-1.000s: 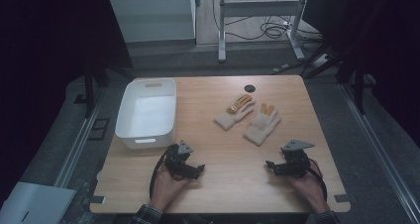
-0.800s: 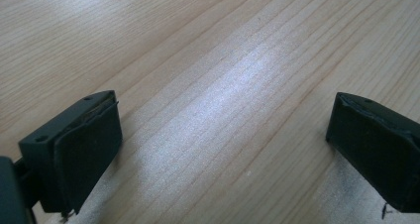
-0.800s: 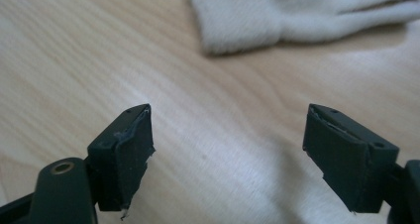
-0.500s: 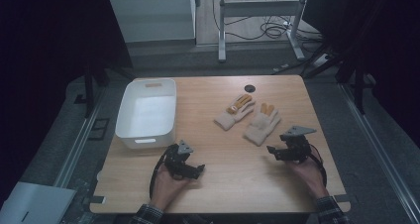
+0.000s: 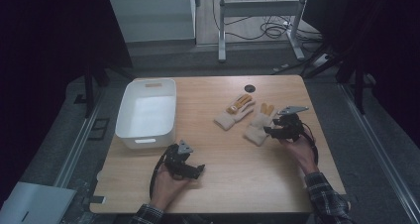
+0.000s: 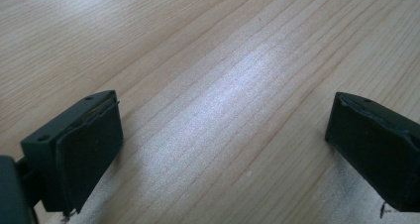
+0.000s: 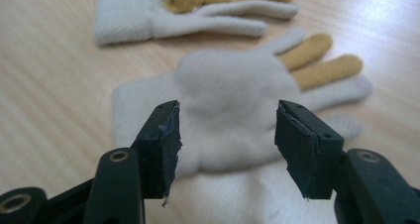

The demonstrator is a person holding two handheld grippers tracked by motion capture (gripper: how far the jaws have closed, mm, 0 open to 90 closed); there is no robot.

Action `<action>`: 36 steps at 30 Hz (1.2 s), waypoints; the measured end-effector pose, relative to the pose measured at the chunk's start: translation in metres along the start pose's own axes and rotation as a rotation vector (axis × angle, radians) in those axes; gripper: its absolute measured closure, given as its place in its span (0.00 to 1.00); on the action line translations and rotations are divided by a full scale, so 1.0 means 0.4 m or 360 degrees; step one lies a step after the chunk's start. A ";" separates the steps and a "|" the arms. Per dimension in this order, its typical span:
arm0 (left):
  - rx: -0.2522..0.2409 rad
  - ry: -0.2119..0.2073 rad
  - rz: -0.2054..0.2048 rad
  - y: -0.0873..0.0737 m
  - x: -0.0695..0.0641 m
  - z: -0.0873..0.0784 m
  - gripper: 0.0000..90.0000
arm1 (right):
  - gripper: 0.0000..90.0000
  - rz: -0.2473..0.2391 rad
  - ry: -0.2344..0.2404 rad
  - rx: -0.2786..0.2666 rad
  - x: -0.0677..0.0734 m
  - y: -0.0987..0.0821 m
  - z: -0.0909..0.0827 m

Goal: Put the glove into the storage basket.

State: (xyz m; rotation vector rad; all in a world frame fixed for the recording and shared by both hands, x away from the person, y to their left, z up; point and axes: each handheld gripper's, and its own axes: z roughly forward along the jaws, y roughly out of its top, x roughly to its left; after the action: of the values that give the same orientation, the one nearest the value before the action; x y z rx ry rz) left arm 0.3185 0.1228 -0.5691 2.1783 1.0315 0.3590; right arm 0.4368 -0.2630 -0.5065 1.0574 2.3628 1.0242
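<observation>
Two cream knitted gloves with mustard-yellow fingers lie right of the table's middle: the far glove and the near glove. My right gripper hangs at the near glove's right side, its jaws just above the palm. The jaws have just been closing and stand about half apart; the glove lies under the gap and the pads do not press on it. My left gripper rests near the front edge, open wide over bare wood.
A white plastic bin stands at the table's left, empty. A small black round object lies near the far edge. The wooden table has bare room between the two hands. Cables and metal legs lie on the floor behind.
My right hand has moved away from the front edge towards the gloves and now reaches the near one. The left hand has stayed put.
</observation>
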 end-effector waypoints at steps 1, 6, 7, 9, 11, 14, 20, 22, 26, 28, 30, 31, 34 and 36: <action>0.0000 0.0000 0.0000 0.000 0.000 0.000 0.01 | 0.48 -0.0006 -0.0007 -0.0003 -0.002 0.005 0.005; -0.0003 0.0000 -0.0002 0.000 0.000 0.000 0.01 | 0.44 -0.0011 -0.0013 0.0003 -0.010 0.040 0.043; -0.0003 0.0001 -0.0003 0.000 0.000 0.000 0.01 | 0.42 -0.0009 -0.0014 0.0004 -0.012 0.045 0.049; -0.0004 0.0001 -0.0003 0.000 0.000 0.000 0.01 | 0.35 -0.0009 -0.0001 -0.0001 -0.014 0.056 0.069; -0.0004 0.0000 -0.0004 0.000 0.000 0.000 0.01 | 0.28 -0.0001 0.0016 0.0017 -0.013 0.064 0.088; -0.0005 0.0000 -0.0004 0.000 0.000 0.000 0.01 | 0.25 -0.0021 0.0006 0.0046 -0.011 0.068 0.121; -0.0003 0.0001 -0.0002 0.000 0.000 0.000 0.01 | 0.28 -0.0039 0.0004 0.0101 -0.018 0.056 0.174; -0.0003 0.0001 -0.0002 0.000 0.000 0.000 0.01 | 0.36 -0.0044 0.0002 0.0099 -0.016 0.053 0.175; -0.0003 0.0001 -0.0002 0.000 0.000 0.000 0.01 | 0.53 -0.0066 -0.0052 0.0097 -0.009 0.046 0.169; -0.0003 0.0001 -0.0003 0.000 0.000 0.000 0.01 | 0.57 -0.0058 -0.0071 0.0100 -0.007 0.045 0.166; -0.0003 0.0001 -0.0001 0.000 0.000 0.000 0.01 | 0.60 -0.0066 -0.0093 0.0115 -0.002 0.045 0.162; -0.0003 0.0001 -0.0002 0.000 0.000 0.000 0.01 | 0.60 -0.0080 -0.0109 0.0122 0.002 0.046 0.160; -0.0003 0.0001 -0.0002 0.000 0.000 0.000 0.01 | 0.61 -0.0097 -0.0124 0.0121 0.009 0.048 0.149; -0.0002 0.0001 -0.0001 0.000 0.000 0.000 0.01 | 0.61 -0.0079 -0.0095 0.0098 0.009 0.048 0.133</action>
State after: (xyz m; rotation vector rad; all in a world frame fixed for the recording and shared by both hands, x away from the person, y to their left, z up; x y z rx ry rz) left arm 0.3185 0.1227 -0.5692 2.1766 1.0322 0.3597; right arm 0.4741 -0.2263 -0.5282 1.0313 2.3741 0.8954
